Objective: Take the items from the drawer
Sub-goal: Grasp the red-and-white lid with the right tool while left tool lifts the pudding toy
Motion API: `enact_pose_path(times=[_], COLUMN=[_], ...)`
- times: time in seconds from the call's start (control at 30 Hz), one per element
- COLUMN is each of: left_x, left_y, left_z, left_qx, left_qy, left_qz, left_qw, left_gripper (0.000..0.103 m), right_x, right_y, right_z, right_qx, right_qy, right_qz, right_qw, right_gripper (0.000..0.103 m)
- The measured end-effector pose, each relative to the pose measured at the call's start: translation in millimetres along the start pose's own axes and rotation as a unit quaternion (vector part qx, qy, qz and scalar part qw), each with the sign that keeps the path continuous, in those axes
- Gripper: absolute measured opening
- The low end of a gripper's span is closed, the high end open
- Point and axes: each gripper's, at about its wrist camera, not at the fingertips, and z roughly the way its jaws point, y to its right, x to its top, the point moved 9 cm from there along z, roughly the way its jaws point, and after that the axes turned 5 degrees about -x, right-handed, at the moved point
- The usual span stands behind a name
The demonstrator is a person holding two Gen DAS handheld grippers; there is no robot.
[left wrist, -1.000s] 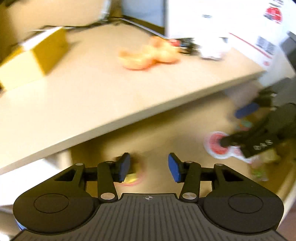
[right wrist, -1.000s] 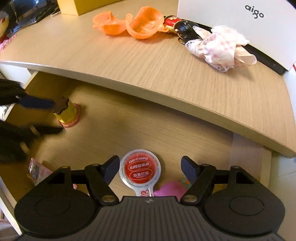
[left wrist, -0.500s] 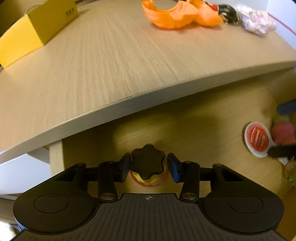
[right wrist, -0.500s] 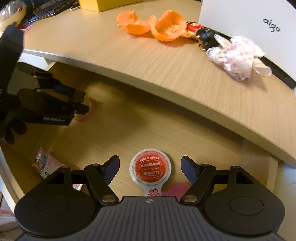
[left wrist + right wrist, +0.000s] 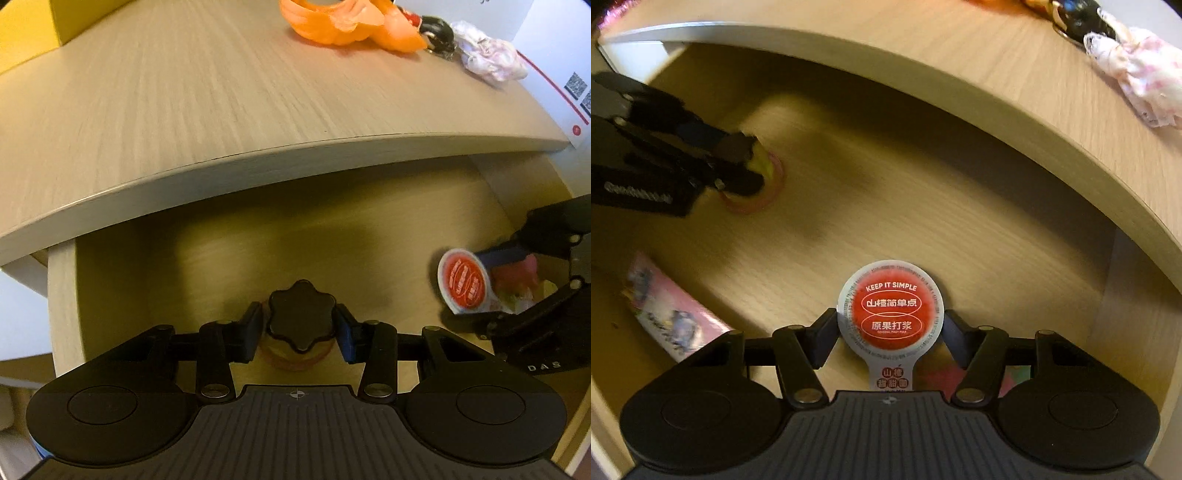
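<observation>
The drawer (image 5: 332,240) stands open under the desk top (image 5: 221,92). A small yellow jar (image 5: 301,317) with a black star-shaped cap and a pink base stands in the drawer. My left gripper (image 5: 301,332) points down over it. Its jaws are closing and the blue pads (image 5: 255,332) touch the cap on both sides. A jelly cup (image 5: 891,310) with a red and white lid sits between the fingers of my right gripper (image 5: 891,336). Those jaws are closing too, and the pads meet the lid's rim. The left wrist view shows the same cup (image 5: 461,284) at the right.
A pink packet (image 5: 672,314) lies at the drawer's left front, and a pink item (image 5: 934,376) lies under the right gripper. Orange plastic shells (image 5: 343,18), a dark doll with checked cloth (image 5: 487,59), a yellow box (image 5: 26,29) and a white box (image 5: 554,55) are on the desk, whose edge overhangs the drawer.
Both grippers came down into the drawer. The left jaws drew in onto the jar's cap. The right gripper dropped over the jelly cup and its jaws narrowed to the lid's rim.
</observation>
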Motion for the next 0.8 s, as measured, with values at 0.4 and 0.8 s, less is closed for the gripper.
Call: enact_pose_path(times=[0.4,0.8], left_x=[12,140], left_y=[70,-6], left_z=[-98,-159], left_qx=[-0.078,0.041], left_qy=[0.075,0.224], left_qz=[0.024,-0.061], left_qw=[0.9939,0.9717], left_gripper=[0.043,0.043], right_x=[5,48], right_y=[28,113], right_z=[-110,-206], right_qx=[0.006,-0.025], right_qy=[0.136,0.271], right_qz=[0.116,0.236], right_qw=[0.984,0.933], right_gripper=[0.061,0.061])
